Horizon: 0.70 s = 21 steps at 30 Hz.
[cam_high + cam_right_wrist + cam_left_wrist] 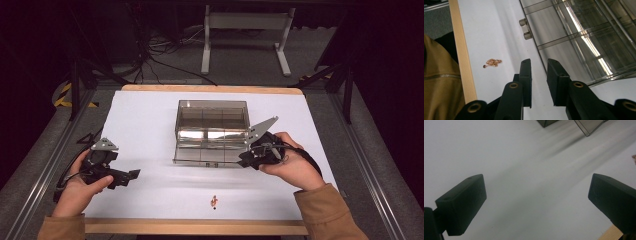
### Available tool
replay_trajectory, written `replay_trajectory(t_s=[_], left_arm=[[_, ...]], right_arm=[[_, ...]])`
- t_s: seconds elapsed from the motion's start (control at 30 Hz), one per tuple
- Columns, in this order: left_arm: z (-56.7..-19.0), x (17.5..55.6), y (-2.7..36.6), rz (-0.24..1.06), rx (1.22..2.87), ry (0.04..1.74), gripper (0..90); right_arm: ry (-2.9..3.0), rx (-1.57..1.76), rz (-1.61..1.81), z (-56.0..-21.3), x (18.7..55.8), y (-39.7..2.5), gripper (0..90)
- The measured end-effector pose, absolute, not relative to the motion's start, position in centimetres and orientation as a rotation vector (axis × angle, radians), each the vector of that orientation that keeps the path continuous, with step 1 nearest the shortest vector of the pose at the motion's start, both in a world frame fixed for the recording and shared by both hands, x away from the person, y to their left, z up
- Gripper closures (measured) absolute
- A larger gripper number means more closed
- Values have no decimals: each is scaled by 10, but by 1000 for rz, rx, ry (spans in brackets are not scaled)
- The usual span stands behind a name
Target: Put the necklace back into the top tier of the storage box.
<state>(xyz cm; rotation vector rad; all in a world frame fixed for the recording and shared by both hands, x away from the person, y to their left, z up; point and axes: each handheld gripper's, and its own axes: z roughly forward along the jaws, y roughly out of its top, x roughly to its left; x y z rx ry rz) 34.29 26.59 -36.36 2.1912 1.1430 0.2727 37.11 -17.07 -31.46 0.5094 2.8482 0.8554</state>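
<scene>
From above, the clear compartment box [212, 131] is being shown mid-table, lid folded toward the person, the right gripper [246, 161] at the lid's right corner. Along the left gripper [536, 202], jaws are being held wide apart over bare table [524, 157]. Along the right gripper [539, 72], jaws are being kept narrowly apart astride the lid's edge, not clamped; a small copper chain [492, 62] is lying near the front edge.

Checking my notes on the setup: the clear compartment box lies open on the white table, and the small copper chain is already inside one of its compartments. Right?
Not quite. The clear compartment box does lie open on the white table, but the small copper chain is not inside it. It lies on the table near the front edge, apart from the box, as the high view shows.
</scene>
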Motion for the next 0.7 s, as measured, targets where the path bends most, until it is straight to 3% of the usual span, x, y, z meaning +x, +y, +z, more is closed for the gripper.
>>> replay_trajectory(t_s=[0.7], left_arm=[[-364, 345, 263, 265, 2195, 1137, 23]], right_arm=[[2824, 643, 910, -327, 339, -170, 712]])
